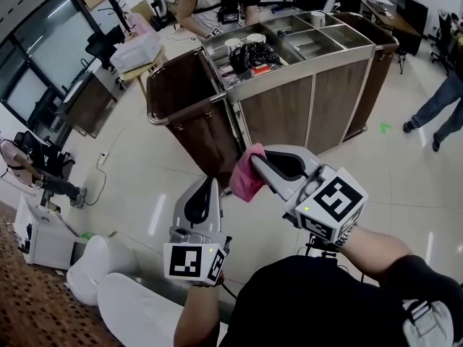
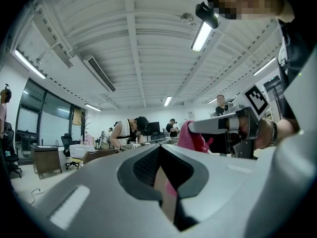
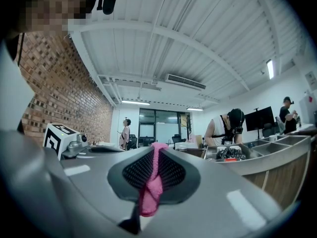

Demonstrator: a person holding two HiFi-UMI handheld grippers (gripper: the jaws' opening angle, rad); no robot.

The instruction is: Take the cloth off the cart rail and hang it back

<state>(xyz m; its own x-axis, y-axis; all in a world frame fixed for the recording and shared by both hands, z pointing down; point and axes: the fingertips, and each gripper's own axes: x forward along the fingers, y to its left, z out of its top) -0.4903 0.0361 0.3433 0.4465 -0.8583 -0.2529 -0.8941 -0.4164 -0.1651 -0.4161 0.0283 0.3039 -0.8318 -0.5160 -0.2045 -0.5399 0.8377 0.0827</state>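
Pink cloth in the head view is bunched at the tip of the right tool, which pinches it. It hangs just on the near side of the cart, clear of the cart rail, its long axis pointing down.

Left gripper view: the left tool is pressed together and holds nothing.

Right gripper view: a strip of cloth runs lengthwise between the pads, toward the cart.

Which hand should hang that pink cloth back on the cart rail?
Right. The right gripper is clamped on the cloth and faces the rail; the left gripper is shut and holds nothing.
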